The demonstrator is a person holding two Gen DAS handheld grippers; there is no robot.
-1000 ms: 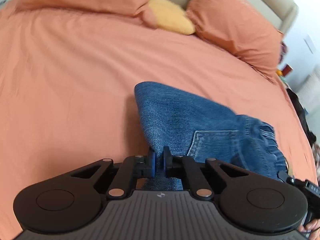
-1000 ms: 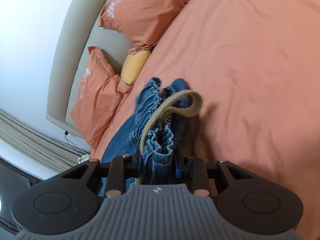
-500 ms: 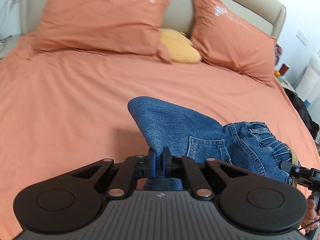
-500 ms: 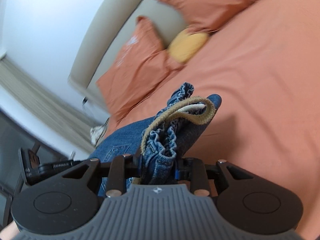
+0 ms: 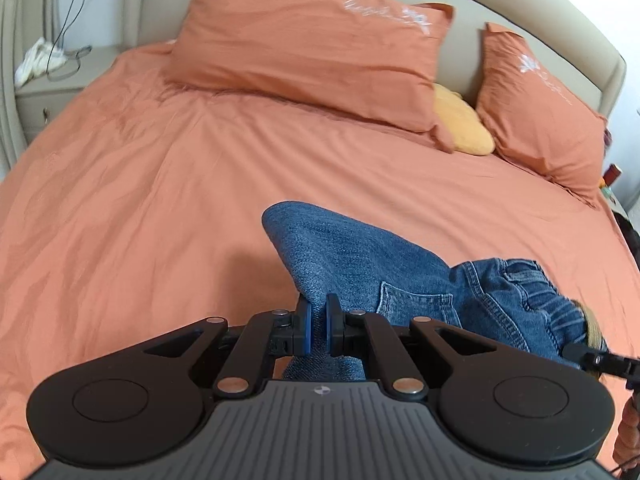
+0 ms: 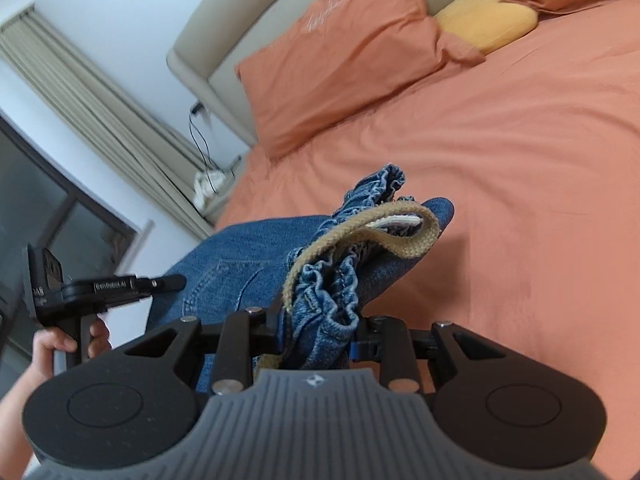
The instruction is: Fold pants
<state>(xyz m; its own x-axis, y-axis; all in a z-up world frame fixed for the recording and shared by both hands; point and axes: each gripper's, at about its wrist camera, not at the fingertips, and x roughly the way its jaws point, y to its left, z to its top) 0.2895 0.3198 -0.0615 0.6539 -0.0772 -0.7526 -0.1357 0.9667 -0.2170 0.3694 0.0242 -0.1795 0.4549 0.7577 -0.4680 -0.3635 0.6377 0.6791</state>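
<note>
The jeans [image 5: 372, 264] hang between both grippers above the orange bed [image 5: 140, 200], near its front edge. The left gripper [image 5: 318, 322] is clamped on a fold of denim; the cloth spreads away to the right. The right gripper [image 6: 316, 332] is clamped on the gathered waistband, the tan drawstring [image 6: 384, 228] looping just beyond it.

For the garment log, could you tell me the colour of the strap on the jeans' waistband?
Tan: the strap shows best in the right wrist view.
</note>
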